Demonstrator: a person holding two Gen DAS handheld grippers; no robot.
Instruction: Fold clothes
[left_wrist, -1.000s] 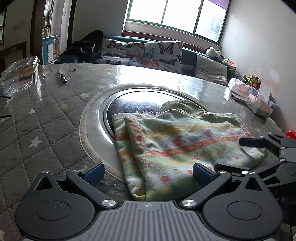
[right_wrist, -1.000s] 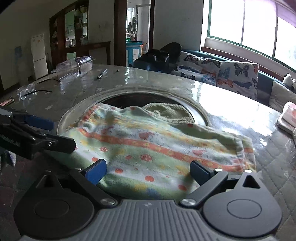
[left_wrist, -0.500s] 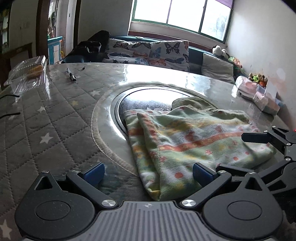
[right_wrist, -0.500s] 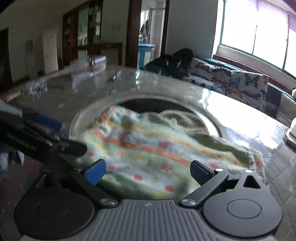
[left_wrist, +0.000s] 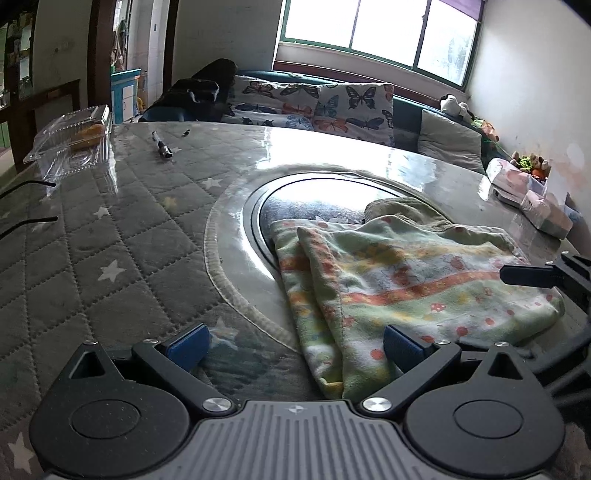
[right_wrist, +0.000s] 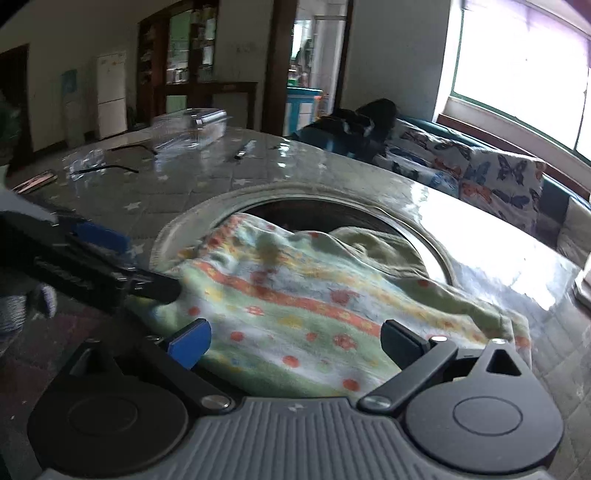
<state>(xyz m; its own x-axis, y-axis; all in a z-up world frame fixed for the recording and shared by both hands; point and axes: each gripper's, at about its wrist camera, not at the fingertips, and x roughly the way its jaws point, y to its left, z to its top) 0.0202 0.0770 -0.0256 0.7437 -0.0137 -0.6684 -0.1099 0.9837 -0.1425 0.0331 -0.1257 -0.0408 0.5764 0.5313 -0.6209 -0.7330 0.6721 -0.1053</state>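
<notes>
The folded garment (left_wrist: 406, 288) lies on the tabletop (left_wrist: 110, 236), long axis running between both tools — left tool (left_wrist: 295, 341) and right tool (right_wrist: 295, 341) gape wide, empty, at opposite ends.

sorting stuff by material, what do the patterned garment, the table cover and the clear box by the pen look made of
Patterned garment: seemingly soft fleece or terry; fuzzy matte nap, limp rounded folds.
Table cover: quilted fabric with stitched diamonds and stars, apparently under a glossy clear sheet, judging by window glare.
Clear box: thin transparent plastic, likely a clamshell; see-through, ridged, shiny.
Pen: too small to tell.
</notes>
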